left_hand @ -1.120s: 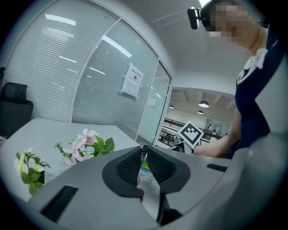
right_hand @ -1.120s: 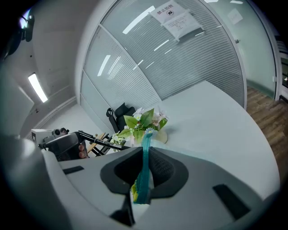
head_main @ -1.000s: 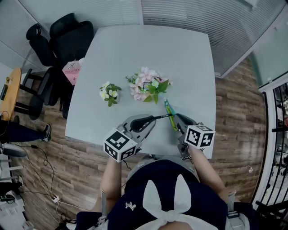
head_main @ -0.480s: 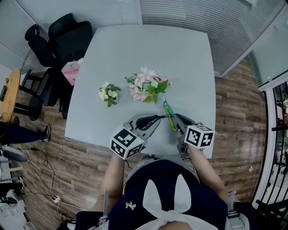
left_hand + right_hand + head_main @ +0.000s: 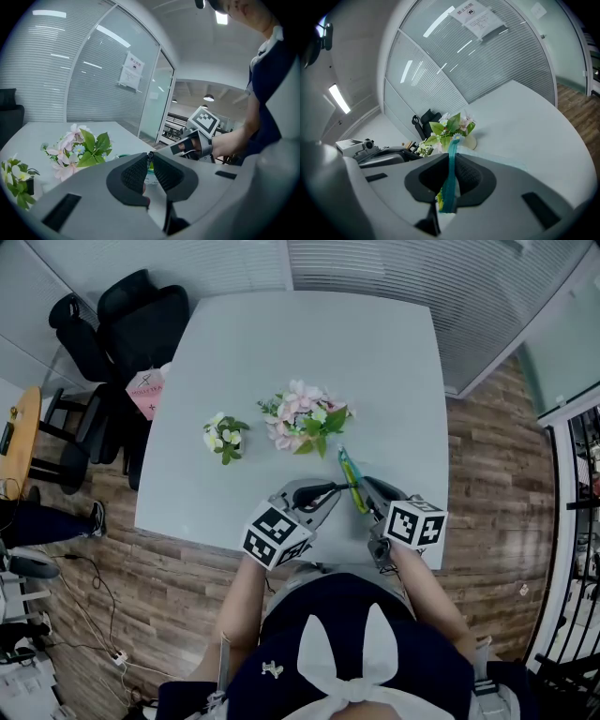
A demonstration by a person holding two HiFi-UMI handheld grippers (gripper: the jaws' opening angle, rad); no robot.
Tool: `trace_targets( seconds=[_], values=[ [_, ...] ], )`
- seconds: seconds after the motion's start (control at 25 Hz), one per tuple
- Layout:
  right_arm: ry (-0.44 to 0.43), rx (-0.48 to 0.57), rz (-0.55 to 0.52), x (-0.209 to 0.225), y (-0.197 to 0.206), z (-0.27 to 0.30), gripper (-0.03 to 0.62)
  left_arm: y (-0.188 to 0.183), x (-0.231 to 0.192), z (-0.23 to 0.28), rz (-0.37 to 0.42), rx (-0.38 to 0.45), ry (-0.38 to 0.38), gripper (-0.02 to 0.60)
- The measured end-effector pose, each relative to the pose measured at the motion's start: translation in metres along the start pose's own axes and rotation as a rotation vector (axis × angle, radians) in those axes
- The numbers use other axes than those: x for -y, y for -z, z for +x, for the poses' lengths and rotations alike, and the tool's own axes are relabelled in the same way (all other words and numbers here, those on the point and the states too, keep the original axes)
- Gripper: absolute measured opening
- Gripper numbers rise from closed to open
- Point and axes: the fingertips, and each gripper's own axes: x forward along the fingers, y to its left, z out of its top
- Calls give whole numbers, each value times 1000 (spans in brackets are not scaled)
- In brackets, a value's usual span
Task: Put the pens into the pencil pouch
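Note:
In the head view both grippers sit over the table's front edge. My left gripper [image 5: 323,495] is shut on a thin black pen [image 5: 337,486] that points right, its tip at the pouch. In the left gripper view the jaws [image 5: 150,158] nearly meet, and only the pen's dark end shows between the tips. My right gripper [image 5: 364,488] is shut on a teal-green pencil pouch [image 5: 351,474]. In the right gripper view the pouch [image 5: 451,173] stands on edge between the pads and runs forward. My right gripper [image 5: 197,140] shows just beyond the left jaws.
A pink flower bunch [image 5: 305,416] lies mid-table just behind the pouch, with a small white flower sprig [image 5: 225,435] to its left. Black office chairs [image 5: 131,320] and a pink bag [image 5: 145,390] stand off the table's left side. The table [image 5: 309,334] has bare top behind the flowers.
My left gripper has moved right and lower with the pen, closer to the pouch. The right gripper and the pouch have stayed where they were.

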Motion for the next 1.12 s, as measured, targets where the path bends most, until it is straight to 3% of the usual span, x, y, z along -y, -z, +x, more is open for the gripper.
trace_targets(
  seconds=[0.68,1.12],
  values=[
    [-11,0,14,2,-1,0,43,38,-8,14,-19,-100,-13,55],
    [-12,-11,21,2,0,2,43,40,-8,20,-35,-103,7,55]
  ],
)
